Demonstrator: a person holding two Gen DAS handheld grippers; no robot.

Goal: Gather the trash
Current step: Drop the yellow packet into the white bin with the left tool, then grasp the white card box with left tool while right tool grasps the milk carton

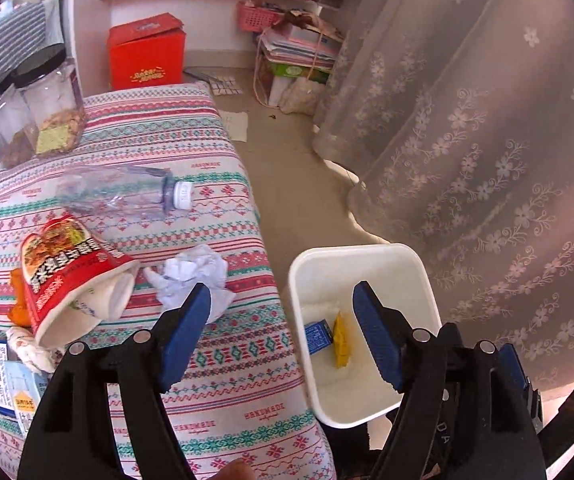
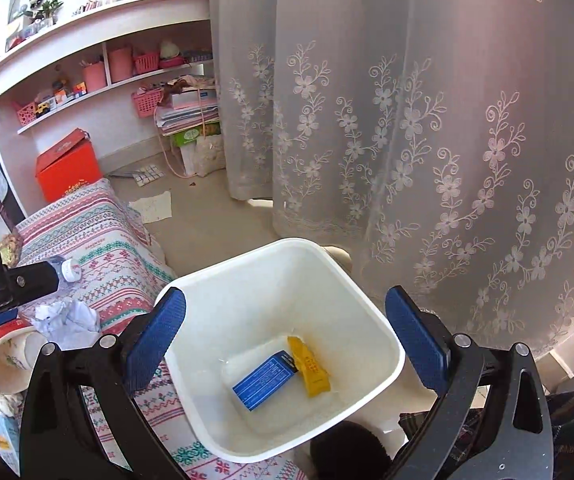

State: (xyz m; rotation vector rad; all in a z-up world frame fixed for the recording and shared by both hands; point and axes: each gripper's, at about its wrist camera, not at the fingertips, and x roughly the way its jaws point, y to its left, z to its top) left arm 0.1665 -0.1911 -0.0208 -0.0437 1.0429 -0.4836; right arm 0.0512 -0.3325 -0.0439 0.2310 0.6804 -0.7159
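Observation:
A white bin [image 1: 351, 250] stands on the floor beside the low table; a blue box [image 1: 318, 336] and a yellow wrapper [image 1: 342, 340] lie on its bottom. My left gripper [image 1: 282, 291] hangs open and empty over the table edge and the bin's left rim. On the patterned cloth lie crumpled white paper [image 1: 195, 272], a red noodle cup [image 1: 71, 276] on its side and a clear plastic bottle [image 1: 127, 192]. My right gripper [image 2: 286, 297] is open above the bin [image 2: 279, 244], with nothing between its fingers; below it are the blue box [image 2: 265, 380] and yellow wrapper [image 2: 309, 368].
Two clear jars [image 1: 51, 108] stand at the table's far left, and a small carton [image 1: 11, 384] lies at its near left. A lace curtain [image 1: 467, 140] hangs close behind the bin. A red box [image 1: 147, 56], shelves and stacked papers [image 1: 299, 56] stand along the far wall.

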